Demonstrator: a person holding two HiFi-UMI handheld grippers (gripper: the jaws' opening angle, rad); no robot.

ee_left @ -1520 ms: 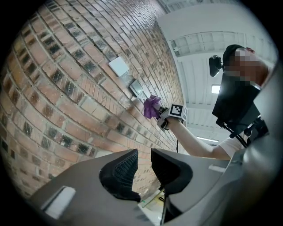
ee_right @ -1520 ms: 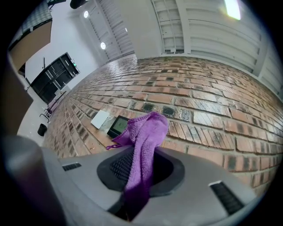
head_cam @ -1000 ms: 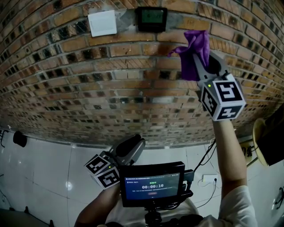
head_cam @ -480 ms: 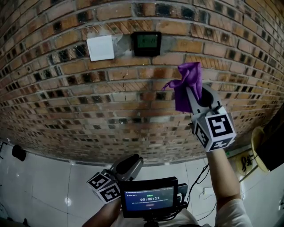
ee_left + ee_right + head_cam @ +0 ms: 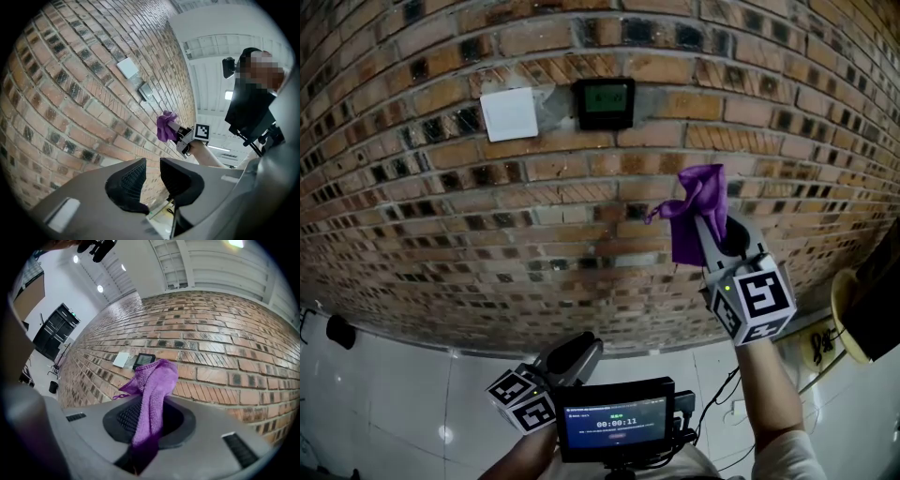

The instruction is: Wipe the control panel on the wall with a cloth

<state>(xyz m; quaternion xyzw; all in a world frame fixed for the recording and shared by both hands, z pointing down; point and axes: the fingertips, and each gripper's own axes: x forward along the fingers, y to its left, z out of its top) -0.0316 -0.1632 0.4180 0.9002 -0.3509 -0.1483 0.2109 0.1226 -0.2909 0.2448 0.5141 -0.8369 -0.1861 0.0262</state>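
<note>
The dark control panel point(image 5: 604, 101) with a greenish screen is set in the brick wall, beside a white switch plate point(image 5: 510, 114). My right gripper point(image 5: 706, 223) is shut on a purple cloth point(image 5: 694, 216), held up before the bricks below and right of the panel, apart from it. In the right gripper view the cloth point(image 5: 152, 394) hangs out between the jaws of my right gripper point(image 5: 150, 416), with the panel point(image 5: 144, 360) beyond. My left gripper point(image 5: 572, 361) hangs low by the monitor. Seen from its own camera, my left gripper point(image 5: 152, 173) stands narrowly open with nothing between its jaws.
A small monitor point(image 5: 616, 419) on a rig sits at the bottom centre. White floor tiles point(image 5: 412, 394) run along the wall's foot. A black object point(image 5: 339, 330) lies at the left, and cables point(image 5: 727, 394) and a pale round thing point(image 5: 848, 309) at the right.
My right gripper with the cloth has dropped lower, farther below the panel. The head view has tilted, so the panel sits lower in frame. The left gripper has hardly moved.
</note>
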